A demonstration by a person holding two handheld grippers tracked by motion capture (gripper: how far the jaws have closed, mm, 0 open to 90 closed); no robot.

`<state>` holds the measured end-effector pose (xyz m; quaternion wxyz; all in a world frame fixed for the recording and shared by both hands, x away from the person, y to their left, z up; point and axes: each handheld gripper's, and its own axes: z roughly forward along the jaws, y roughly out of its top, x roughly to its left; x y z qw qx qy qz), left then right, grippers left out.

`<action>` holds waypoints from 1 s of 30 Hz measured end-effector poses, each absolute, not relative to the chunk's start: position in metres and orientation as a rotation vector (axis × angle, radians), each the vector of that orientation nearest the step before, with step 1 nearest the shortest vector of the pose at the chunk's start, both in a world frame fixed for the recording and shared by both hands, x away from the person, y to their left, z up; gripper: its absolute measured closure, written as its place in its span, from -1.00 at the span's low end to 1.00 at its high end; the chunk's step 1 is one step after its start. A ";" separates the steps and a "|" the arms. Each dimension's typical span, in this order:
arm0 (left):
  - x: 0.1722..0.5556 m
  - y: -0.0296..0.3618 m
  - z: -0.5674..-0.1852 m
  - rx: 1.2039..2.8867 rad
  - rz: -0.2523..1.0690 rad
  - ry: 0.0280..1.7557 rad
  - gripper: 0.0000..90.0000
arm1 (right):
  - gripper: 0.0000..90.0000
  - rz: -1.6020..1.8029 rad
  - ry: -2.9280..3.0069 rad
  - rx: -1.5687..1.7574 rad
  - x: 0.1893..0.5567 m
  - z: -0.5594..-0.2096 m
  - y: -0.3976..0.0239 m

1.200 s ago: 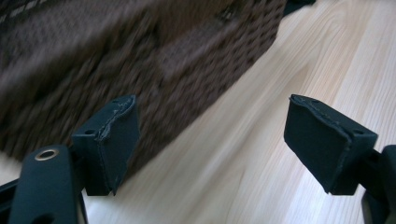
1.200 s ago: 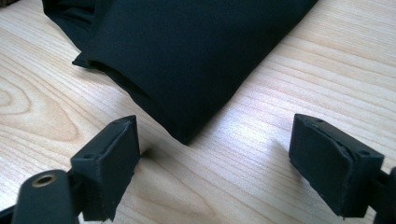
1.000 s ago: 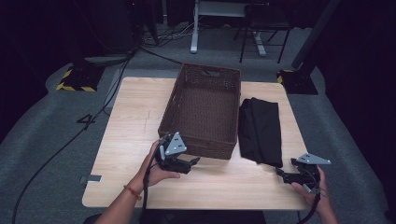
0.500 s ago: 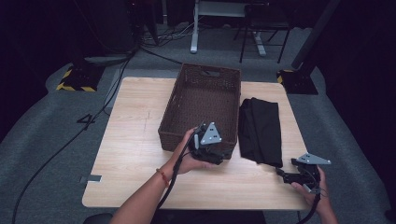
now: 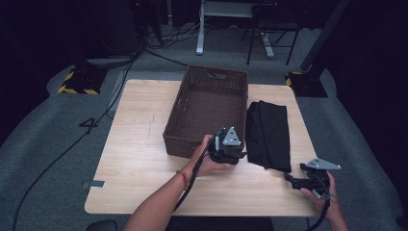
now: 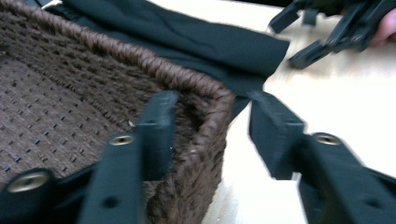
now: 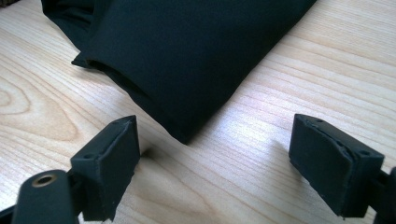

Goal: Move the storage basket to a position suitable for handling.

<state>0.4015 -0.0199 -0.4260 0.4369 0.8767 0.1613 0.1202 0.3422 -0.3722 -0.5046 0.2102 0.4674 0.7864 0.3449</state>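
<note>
- Left gripper (image 6: 212,140): jaws spread, nothing held. One jaw hangs inside the basket (image 6: 60,116), the other outside it, so the near right corner of the woven rim sits between them, not yet pinched.
- Right gripper (image 7: 215,163): jaws spread wide, nothing held. They stand low over the table (image 7: 289,112), with the near corner of the cloth (image 7: 187,51) just ahead of the gap and apart from both jaws.
- Cloth: black, folded flat into a long strip; lies on the table just right of the basket, its long edge close beside the basket wall. In the high view its near end (image 5: 274,154) points toward the right gripper (image 5: 293,182).
- Basket: brown wicker, rectangular, empty, at mid-table (image 5: 211,77); the left gripper (image 5: 235,156) is at its near right corner.
- Table: pale wood, bare but for basket and cloth (image 5: 134,144).
- Step in hand, as judged: approach. The left looks set to steady the basket by its corner, the right to take the cloth's near end, probably to put it in the basket.
- Next move calls for: left to close on the rim; right to ease forward until the cloth's corner lies between its jaws, then close low enough to catch every folded layer, lest the strip unfold when lifted.
</note>
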 end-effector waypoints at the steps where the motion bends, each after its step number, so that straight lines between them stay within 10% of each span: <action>1: 0.402 -0.019 -0.426 2.177 0.308 0.404 0.34 | -0.63 0.959 2.186 1.299 0.342 -0.505 -0.372; 30: 0.391 0.095 -0.419 2.224 0.315 0.475 0.03 | -0.35 1.078 2.162 1.227 0.388 -0.478 -0.354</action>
